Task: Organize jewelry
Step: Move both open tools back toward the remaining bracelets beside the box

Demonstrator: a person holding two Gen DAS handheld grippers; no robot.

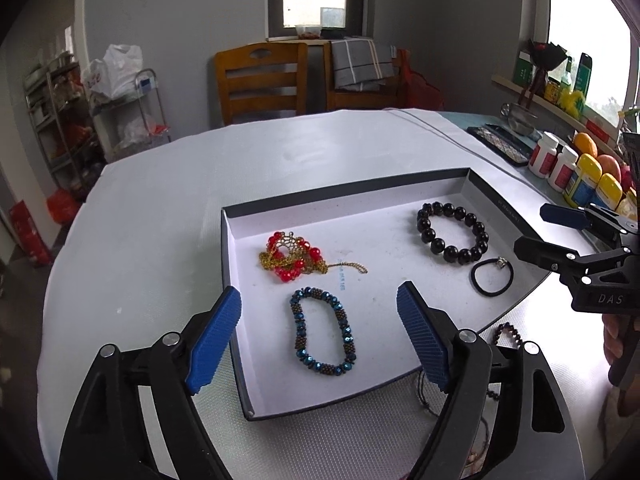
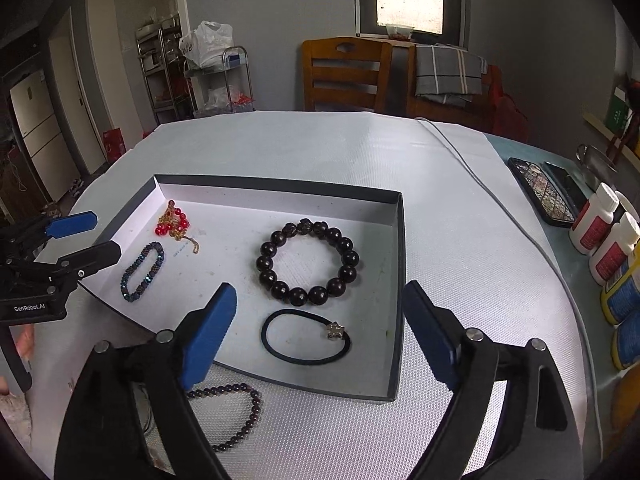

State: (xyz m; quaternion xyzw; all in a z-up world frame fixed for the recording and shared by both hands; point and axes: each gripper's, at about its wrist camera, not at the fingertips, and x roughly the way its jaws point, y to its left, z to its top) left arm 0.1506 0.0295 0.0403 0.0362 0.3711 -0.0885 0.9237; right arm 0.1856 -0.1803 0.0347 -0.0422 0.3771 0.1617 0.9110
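**Two empty tongs above a tray of four jewelry pieces**

Nearest the cameras, the left tongs (image 1: 319,332) and the right tongs (image 2: 320,336) are held spread wide, with nothing gripped between the blue pads; each is also seen from the side in the other wrist view. Just below the right tongs, one dark purple beaded bracelet (image 2: 236,416) is seen lying on the white bench (image 2: 460,240), outside the near wall of the tray; thin dark cords lie beside it, partly hidden by the left tongs' arm. Farther on, one shallow dark-walled tray (image 2: 394,280) with a white floor is shown holding four pieces, all apart from one another: one black hair tie (image 2: 306,336) with a small metal charm, one large black bead bracelet (image 2: 308,264), one blue-and-bronze beaded bracelet (image 1: 323,330), and one tangled red-bead and gold-chain piece (image 1: 292,258) toward the tray's far left corner. At the bench's right edge, two white bottles (image 2: 606,236), yellow-capped bottles and a patterned flat case (image 2: 542,192) are ranged. Beyond the bench, two wooden chairs (image 2: 344,74) are placed, one draped with a grey checked cloth.
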